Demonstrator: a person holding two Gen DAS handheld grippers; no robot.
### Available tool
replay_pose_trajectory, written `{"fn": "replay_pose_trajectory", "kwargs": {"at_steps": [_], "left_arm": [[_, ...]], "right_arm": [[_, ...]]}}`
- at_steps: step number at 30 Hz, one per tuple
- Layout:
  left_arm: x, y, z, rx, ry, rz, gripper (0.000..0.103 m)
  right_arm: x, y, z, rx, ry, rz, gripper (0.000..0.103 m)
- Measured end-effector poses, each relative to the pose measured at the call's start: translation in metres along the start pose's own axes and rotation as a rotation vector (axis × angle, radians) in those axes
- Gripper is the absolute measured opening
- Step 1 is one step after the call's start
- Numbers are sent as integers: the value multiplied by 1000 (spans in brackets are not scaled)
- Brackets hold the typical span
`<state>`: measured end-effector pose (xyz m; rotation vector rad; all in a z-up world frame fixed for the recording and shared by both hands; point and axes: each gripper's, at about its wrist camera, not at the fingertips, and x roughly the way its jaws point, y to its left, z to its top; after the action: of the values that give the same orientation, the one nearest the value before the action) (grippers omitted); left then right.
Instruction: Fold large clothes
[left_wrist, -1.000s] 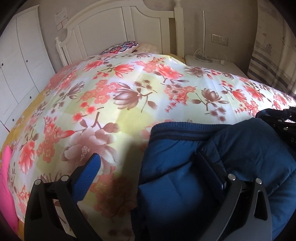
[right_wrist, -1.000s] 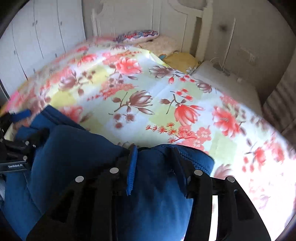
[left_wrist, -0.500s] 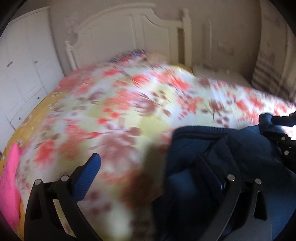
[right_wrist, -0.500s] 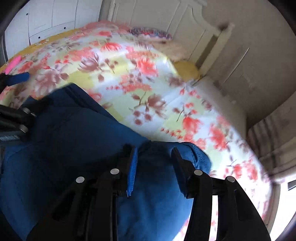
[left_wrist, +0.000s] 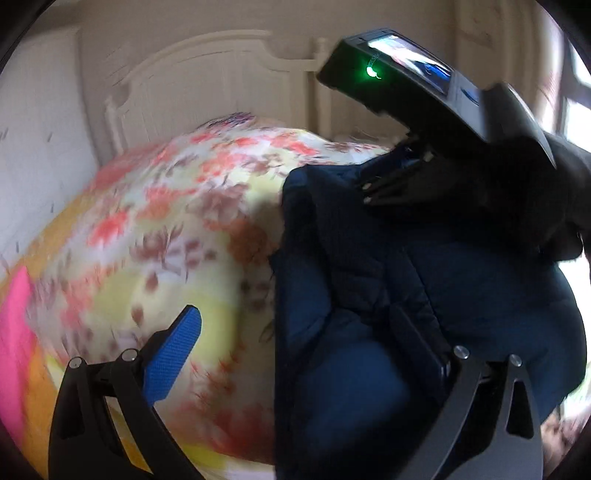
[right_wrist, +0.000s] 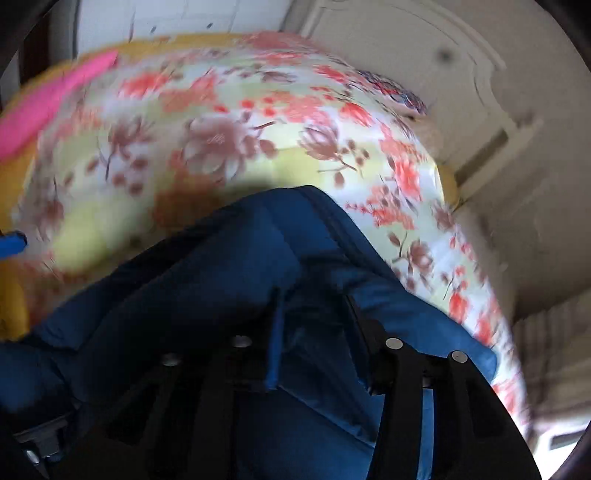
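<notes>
The right claw (right_wrist: 314, 332) is clamped on a bunched fold of the blue padded jacket (right_wrist: 221, 280), which hangs lifted above the bed (right_wrist: 229, 122). The left claw (left_wrist: 306, 343) stands wide apart: its blue-padded finger (left_wrist: 171, 354) is out over the bedspread, while the other finger is sunk into the jacket (left_wrist: 369, 332), pinching nothing. In the left view the right tool (left_wrist: 424, 92) sits high on the jacket's top edge.

The main risk, as I judge it, is that the whole weight hangs from one bunched grip. Slick padded cloth may slide out between the fingers, and the jacket would drop in a heap and lose its fold lines. Both views are blurred, which suggests fast swinging; a loose sleeve may flip under and spoil the fold. The left claw, closing blindly, may catch several layers or none.

The bed carries a floral spread in red, brown and pale yellow. A pink cloth (left_wrist: 14, 354) lies at its near edge. A white headboard (left_wrist: 207, 77) stands behind, with a patterned pillow (right_wrist: 399, 92) below it.
</notes>
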<state>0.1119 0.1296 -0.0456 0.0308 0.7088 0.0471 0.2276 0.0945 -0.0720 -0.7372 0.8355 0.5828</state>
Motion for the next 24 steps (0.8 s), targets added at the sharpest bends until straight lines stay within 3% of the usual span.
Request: {"fn": "replay_pose_trajectory", "kwargs": {"at_steps": [4, 10, 12, 15, 16, 19, 22, 24], "left_arm": [[5, 1, -6, -9, 7, -22, 101], [3, 4, -11, -25, -5, -35, 101], [4, 5, -10, -28, -5, -39, 101], [7, 7, -9, -36, -4, -44, 101], [7, 7, -10, -39, 2, -40, 101], [9, 10, -12, -43, 10, -56, 101], [7, 10, -13, -47, 10, -47, 101], [6, 11, -14, -55, 15, -50, 101]], "right_arm": [[-6, -6, 2, 21, -8, 22, 47], [-94, -16, -21, 71, -199, 126, 47], [-107, -13, -34, 70, -212, 159, 47], [-73, 12, -55, -1, -83, 101, 47], [-60, 20, -64, -2, -100, 70, 47], [-63, 17, -74, 48, -167, 90, 47], [-92, 5, -89, 111, -205, 165, 47], [-110, 6, -104, 104, -226, 135, 47]]}}
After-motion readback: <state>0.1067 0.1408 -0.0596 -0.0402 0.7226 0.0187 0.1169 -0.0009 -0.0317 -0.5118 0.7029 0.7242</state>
